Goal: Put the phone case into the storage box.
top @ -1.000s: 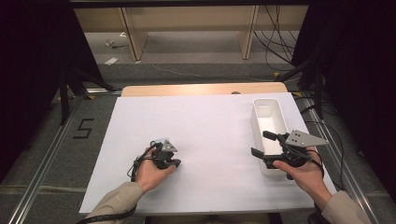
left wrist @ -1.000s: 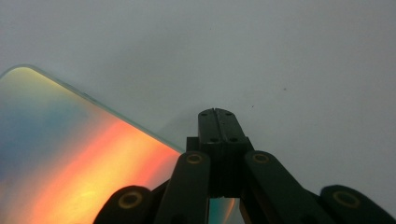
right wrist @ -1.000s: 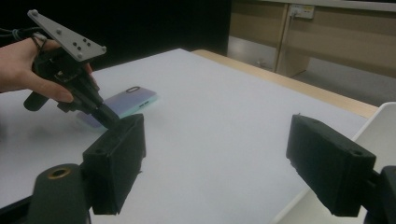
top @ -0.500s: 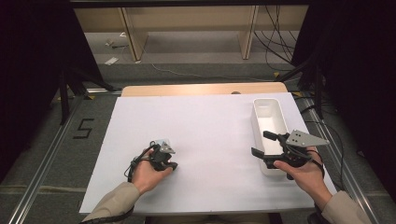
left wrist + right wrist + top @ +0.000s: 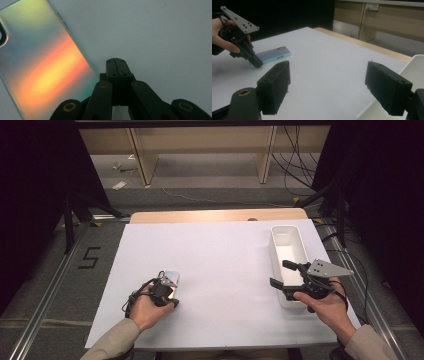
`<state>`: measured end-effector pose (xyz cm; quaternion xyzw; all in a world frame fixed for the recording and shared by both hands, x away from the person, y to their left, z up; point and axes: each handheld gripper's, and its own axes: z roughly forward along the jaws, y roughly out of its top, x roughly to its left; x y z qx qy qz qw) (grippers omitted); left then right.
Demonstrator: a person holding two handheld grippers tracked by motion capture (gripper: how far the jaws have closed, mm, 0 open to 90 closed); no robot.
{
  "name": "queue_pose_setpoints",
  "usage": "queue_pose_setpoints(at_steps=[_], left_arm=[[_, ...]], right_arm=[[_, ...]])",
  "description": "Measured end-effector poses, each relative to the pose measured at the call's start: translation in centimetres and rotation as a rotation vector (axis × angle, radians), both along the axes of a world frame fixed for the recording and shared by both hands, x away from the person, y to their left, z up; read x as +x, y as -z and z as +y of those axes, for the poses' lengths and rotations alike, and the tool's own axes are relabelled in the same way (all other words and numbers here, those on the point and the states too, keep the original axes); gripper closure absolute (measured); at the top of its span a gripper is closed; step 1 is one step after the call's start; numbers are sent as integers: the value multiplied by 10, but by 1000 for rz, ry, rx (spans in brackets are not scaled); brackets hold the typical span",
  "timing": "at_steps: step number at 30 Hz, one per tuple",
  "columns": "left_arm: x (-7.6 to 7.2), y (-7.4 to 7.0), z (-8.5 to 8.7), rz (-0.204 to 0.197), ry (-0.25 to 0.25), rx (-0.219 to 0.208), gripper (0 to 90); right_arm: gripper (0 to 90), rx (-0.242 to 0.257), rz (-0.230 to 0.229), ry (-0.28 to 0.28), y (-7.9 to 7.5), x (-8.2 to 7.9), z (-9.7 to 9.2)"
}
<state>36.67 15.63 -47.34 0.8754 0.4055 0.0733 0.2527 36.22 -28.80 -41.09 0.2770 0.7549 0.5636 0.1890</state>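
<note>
While the left gripper (image 5: 117, 65) rested with its jaws clenched on nothing, its tip sat on the white bench (image 5: 225, 265) just beside the long edge of a phone (image 5: 170, 281) that lay flat, shiny back up, near the front left of the sheet. The right gripper (image 5: 287, 274) hung over the near end of a white bin (image 5: 287, 242) at the far right, well apart from the phone, its jaws released and empty. To my eye the step was to nudge the phone across the bench with the closed tip. Doing that well would have meant keeping the tip low and square against the middle of the edge, so the phone slid straight rather than spinning, and pushing slowly on that slick surface.
</note>
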Motion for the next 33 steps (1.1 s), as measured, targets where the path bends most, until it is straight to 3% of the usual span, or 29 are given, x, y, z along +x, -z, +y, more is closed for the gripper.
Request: queue_pose_setpoints(at_steps=[6, 9, 14, 23, 29, 33], left_arm=[[-3, -1, 12, 22, -42, 11, 899], [-4, -3, 16, 16, -57, 51, 899], [-4, -3, 24, 33, -89, 55, 899], [-4, -3, 25, 36, -86, 54, 894], [-4, -5, 22, 58, -64, 24, 822], [-6, -10, 19, 32, -46, 11, 782]], right_arm=[[211, 0, -2, 0, 0, 0, 0], [211, 2, -2, 1, 0, 0, 1], [211, 1, -1, 1, 1, 0, 1], [211, -2, 0, -1, 1, 0, 1], [212, -3, 0, 0, 1, 0, 1], [212, -3, -1, 0, 1, 0, 1]])
